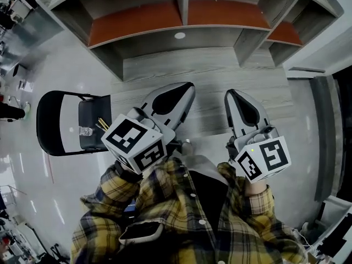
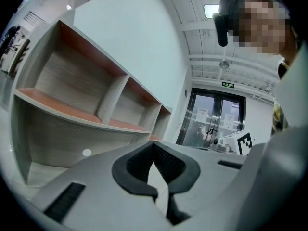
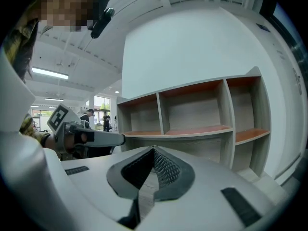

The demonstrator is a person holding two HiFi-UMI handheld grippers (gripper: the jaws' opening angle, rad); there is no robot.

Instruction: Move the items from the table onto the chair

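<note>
Both tools were held about level over the near edge of the table [image 1: 220, 70], pointing toward the shelf unit [image 1: 181, 15] along its far edge. Left tool [image 2: 154, 144]: jaws pressed together at the tips, nothing between them. Right tool [image 3: 154, 149]: the same, pressed together and empty. The chair [image 1: 47, 120] stood just beside the table's left edge; whether it touched, I could not tell. On its seat lay a small clear item [image 1: 85, 131] toward the backrest side and some yellow sticks [image 1: 102, 124] at the table-side edge; neither could be identified further. The table showed bare wood grain wherever visible, though the near strip under the tools and the person's sleeves was hidden. A white round mark [image 1: 180, 36] sat low on the shelf unit at the far edge, too small to call a loose item or a fitting. Judgement: the transfer looked done or nearly so, and the step in hand was a check for leftovers. To do it well, swing the tools aside to uncover the near strip and spread the jaws before reaching. Nudge the white mark gently and leave it if fixed. Anything found should go low onto a bare part of the seat, clear of the sticks, which looked liable to roll off that edge.
</note>
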